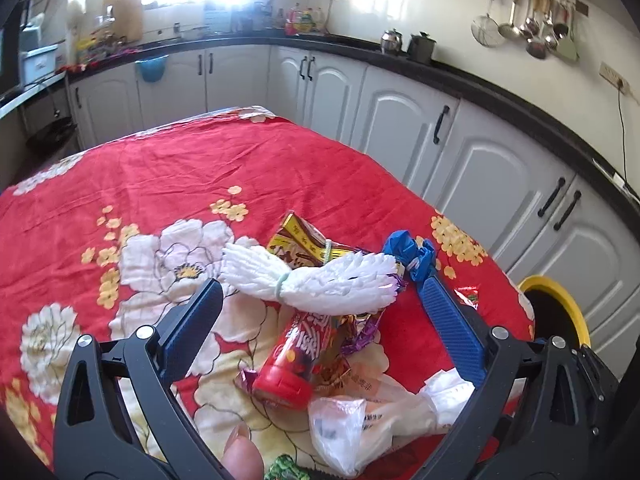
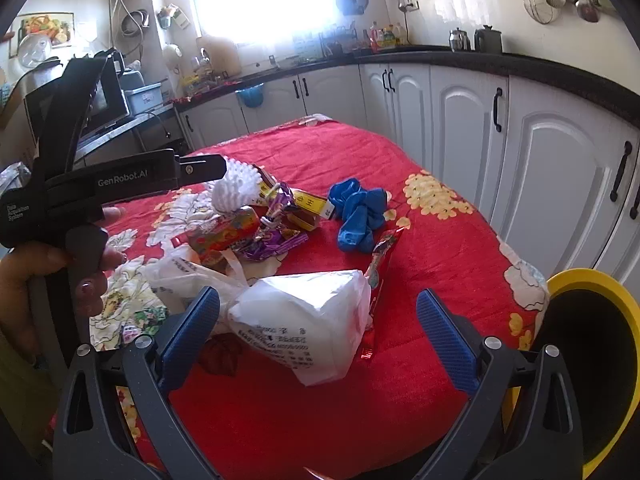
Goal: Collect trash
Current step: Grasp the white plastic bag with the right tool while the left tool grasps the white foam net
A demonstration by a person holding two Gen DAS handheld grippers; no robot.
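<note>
The trash lies in a loose heap on the red flowered cloth (image 1: 224, 168) over the table, and the yellow-rimmed bin (image 2: 592, 280) stands off the table's right edge, on the right hand's side.

The right gripper (image 2: 318, 330) is spread wide and holds nothing. Straight ahead of it, between its two blue fingers, sits the white plastic bag (image 2: 304, 320), a plump bundle whose long axis runs roughly across the gap from finger to finger (so a straight closing would take it lengthways; I judge a small turn of the wrist would give a surer bite across its narrower side). The bag looks soft and should crush rather than slip.

The left gripper (image 1: 320, 324) is also spread and empty. In its own view the red tube (image 1: 296, 356) lies between its fingers, its long axis pointing nearly along them, cap end towards the camera, with the white foam net (image 1: 308, 280) just beyond, lying crosswise.

Further off on the cloth are the blue glove (image 2: 358, 216) and a pile of snack wrappers (image 2: 272, 224).

Of the two, the right hand is the nearer to both bag and bin, so I judge the bag is its natural next pick, then a short swing rightward to drop it
</note>
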